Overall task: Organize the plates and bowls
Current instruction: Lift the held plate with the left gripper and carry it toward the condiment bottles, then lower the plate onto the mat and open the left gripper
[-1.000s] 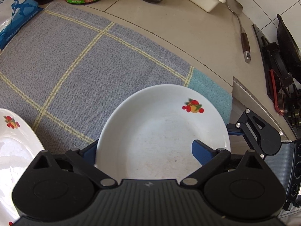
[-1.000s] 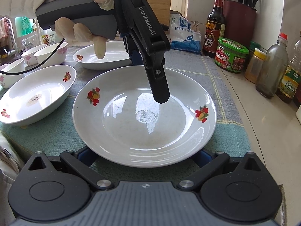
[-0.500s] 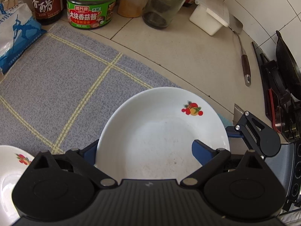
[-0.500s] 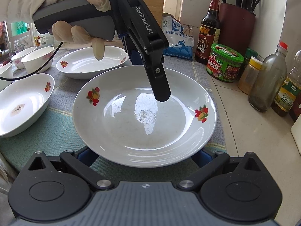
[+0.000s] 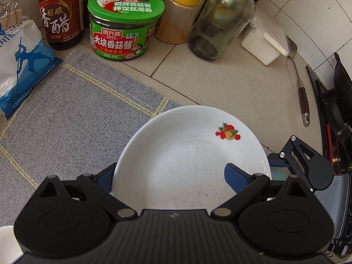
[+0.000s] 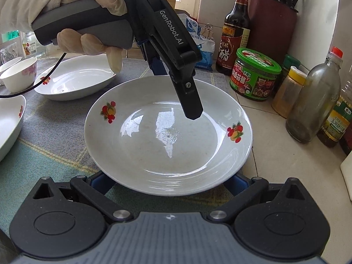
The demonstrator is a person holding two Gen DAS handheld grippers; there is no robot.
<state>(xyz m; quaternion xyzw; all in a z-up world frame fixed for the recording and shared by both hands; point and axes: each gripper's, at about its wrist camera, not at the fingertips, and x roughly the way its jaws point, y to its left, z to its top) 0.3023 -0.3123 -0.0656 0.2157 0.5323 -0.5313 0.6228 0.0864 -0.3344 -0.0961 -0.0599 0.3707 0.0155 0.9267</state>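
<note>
A white plate with fruit prints (image 5: 189,165) (image 6: 167,136) is held between both grippers above the cloth's right end. My left gripper (image 5: 169,176) is shut on its far rim, one blue finger (image 5: 236,177) over the inside, the other under it. It shows from the right wrist view (image 6: 176,74) with a gloved hand on its handle. My right gripper (image 6: 169,181) grips the near rim, its blue fingers mostly hidden below the plate. Another fruit-print plate (image 6: 72,83), a third one (image 6: 8,125) and small bowls (image 6: 19,74) sit on the cloth at the left.
A grey checked cloth (image 5: 72,114) covers the counter. At the back stand a vinegar bottle (image 5: 59,11), a green sauce jar (image 5: 125,22), a spice jar (image 5: 180,15), a glass bottle (image 5: 220,19), a white box (image 5: 264,46) and a blue bag (image 5: 19,66). A spatula (image 5: 299,83) and stove (image 5: 336,114) lie right.
Both grippers have carried the plate to the right and toward the jars. The plates at the left have slid further toward the left edge of the views.
</note>
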